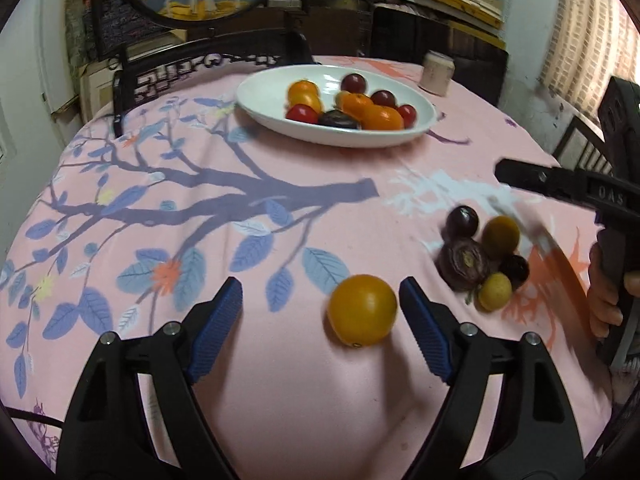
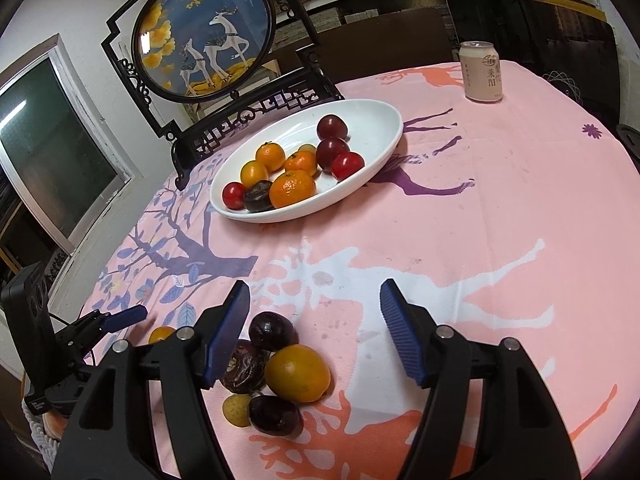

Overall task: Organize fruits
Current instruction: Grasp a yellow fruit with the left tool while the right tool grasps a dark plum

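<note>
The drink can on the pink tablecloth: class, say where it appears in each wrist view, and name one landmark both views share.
Left wrist view: the drink can is blurred, upper right of centre at the table's far edge, just right of the white bowl.
Right wrist view: the can stands upright near the top right, right of and beyond the bowl.
Shared landmark: the white bowl of fruit.

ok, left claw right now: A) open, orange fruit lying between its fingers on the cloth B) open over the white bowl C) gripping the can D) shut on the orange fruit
A: in the left wrist view the left claw stands open, and the lone orange fruit lies on the pink tablecloth between the blue pads, closer to the right one, with no clear contact.
</note>
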`<state>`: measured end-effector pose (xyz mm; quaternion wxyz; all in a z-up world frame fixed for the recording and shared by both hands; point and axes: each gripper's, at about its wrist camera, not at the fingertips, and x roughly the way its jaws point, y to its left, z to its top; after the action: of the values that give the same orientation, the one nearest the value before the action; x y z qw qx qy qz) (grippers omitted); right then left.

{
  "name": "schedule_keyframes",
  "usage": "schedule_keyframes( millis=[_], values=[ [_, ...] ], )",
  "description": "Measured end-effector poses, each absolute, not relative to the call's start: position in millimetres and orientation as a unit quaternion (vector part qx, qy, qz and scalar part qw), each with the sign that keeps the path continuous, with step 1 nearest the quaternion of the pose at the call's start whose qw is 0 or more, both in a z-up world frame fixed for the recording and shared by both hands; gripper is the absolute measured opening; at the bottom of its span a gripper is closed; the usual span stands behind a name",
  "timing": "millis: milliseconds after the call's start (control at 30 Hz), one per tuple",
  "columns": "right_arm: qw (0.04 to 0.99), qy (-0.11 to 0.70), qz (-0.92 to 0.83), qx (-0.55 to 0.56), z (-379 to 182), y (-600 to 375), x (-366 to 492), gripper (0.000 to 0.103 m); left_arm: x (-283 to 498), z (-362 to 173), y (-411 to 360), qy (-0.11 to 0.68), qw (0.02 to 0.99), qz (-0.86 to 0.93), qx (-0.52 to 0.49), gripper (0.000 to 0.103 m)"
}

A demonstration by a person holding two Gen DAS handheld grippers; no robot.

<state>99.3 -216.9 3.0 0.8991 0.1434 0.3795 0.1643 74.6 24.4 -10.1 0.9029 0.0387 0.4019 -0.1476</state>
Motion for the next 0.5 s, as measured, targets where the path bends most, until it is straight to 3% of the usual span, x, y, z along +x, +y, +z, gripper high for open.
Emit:
schedule_keyframes(
  millis=[33,100,167,233,500],
  values=[
    [0.899,0.380,0.167,0.141,3,-216,99,0.068,73,-12,18,0.404,0.900,-0.158,0.054,0.081],
    [0.898,0.380,0.175,0.138,2,-213,98,0.068,71,-14,11,0.406,0.895,-0.171,0.068,0.070],
    [0.899,0.376,0.185,0.129,4,-208,97,0.068,72,-16,7,0.411,0.891,-0.180,0.072,0.054],
    [0.899,0.376,0.192,0.117,3,-202,95,0.066,73,-18,9,0.418,0.886,-0.192,0.061,0.045],
    [0.881,0.412,0.212,0.099,-11,-183,105,0.047,71,-21,1,0.423,0.882,-0.195,0.074,0.043]
  ],
)
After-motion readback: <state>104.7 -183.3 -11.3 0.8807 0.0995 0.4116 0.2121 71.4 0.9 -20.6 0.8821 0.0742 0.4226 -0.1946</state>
